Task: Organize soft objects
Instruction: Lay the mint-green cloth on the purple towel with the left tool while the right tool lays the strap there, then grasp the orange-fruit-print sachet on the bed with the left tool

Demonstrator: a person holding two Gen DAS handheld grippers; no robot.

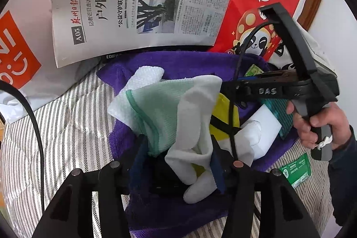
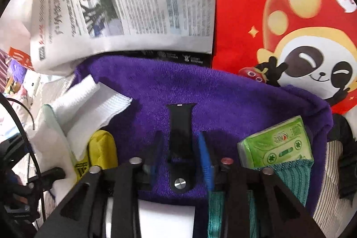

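We see the left hand-held gripper (image 1: 178, 162) parted around a white and mint cloth (image 1: 178, 108), not pinching it. The right hand-held gripper (image 2: 181, 155) stands parted over a black watch strap (image 2: 180, 137) lying on the purple towel (image 2: 223, 93).

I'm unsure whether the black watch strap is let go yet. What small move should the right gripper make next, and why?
Probably lift the right gripper straight up and away. Its jaws stand apart on either side of the black watch strap, which lies flat on the purple towel with gaps at both pads, so it looks released.
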